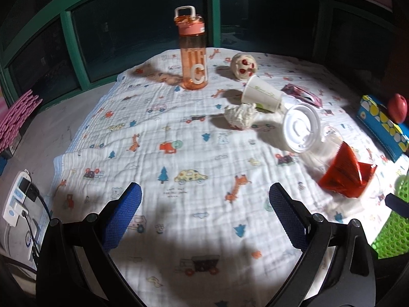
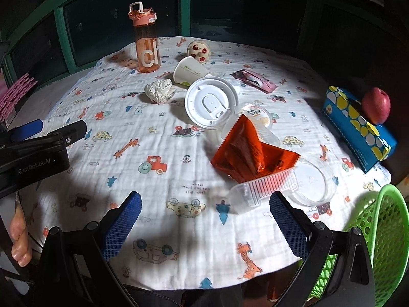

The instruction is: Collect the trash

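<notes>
**Both tools spread wide over the near side of the desk; trash bunched centre-right**

The left tool (image 1: 204, 204) hangs released, its blue pads well apart and holding nothing, above a bare stretch of the patterned cloth (image 1: 153, 133) that covers the desk. The right tool (image 2: 205, 212) is likewise released and empty-handed, near the front edge of the cloth, which drops off just below it. The left half of the cloth is open room all the way back to the orange water bottle (image 2: 147, 43), which stands upright near the far edge.

The trash lies together in the centre-right. A crumpled paper ball (image 2: 160, 90) sits just beside a paper cup (image 2: 190, 71) tipped on its side, mouth toward the left. A clear plastic cup with a white lid (image 2: 211, 102) lies on its side with the lid facing the camera; an orange-red wrapper (image 2: 249, 153) rests against it and over a clear ribbed container (image 2: 260, 188), whose round clear lid (image 2: 314, 179) lies just to its right. A pink wrapper (image 2: 255, 79) lies flat behind them. What, if anything, the cups hold cannot be told.

A small skull-like toy (image 2: 200, 50) sits near the far edge. At the right edge a blue patterned box (image 2: 358, 122) carries a red apple (image 2: 375, 105). A green mesh basket (image 2: 383, 230) stands off the front-right corner; its inside is not visible.
</notes>
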Available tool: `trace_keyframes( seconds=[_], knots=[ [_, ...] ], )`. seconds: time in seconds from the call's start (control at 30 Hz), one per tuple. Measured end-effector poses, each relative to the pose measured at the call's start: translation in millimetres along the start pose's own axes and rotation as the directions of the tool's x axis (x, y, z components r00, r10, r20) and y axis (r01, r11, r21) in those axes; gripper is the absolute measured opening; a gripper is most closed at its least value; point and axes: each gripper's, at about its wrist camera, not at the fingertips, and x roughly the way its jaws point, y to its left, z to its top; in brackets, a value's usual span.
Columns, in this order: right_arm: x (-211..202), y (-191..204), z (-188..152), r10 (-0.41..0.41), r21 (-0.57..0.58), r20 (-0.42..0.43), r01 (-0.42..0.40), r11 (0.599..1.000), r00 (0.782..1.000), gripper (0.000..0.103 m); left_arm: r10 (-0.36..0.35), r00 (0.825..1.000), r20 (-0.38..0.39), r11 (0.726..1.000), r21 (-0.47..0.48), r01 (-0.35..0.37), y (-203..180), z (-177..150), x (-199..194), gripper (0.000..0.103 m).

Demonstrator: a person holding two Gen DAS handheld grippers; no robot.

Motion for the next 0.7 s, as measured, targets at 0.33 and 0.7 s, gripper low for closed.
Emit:
trace_keyframes(
  seconds=[0.33,0.7],
  knots=[
    [-21,-29,-21,-0.04,0.083,-0.002,0.04,0.996,0.999,0.097,-0.05,0.999,0.008,0.997,0.06,0.049,-31,-8,-16,0.098],
    [-39,-51,-32,-0.063,0.141,0.019,0.06,0.988,0.998,0.097,-0.085,0.996,0.007,0.991,0.103,0.084,-53,-12,-25,0.098]
  ],
)
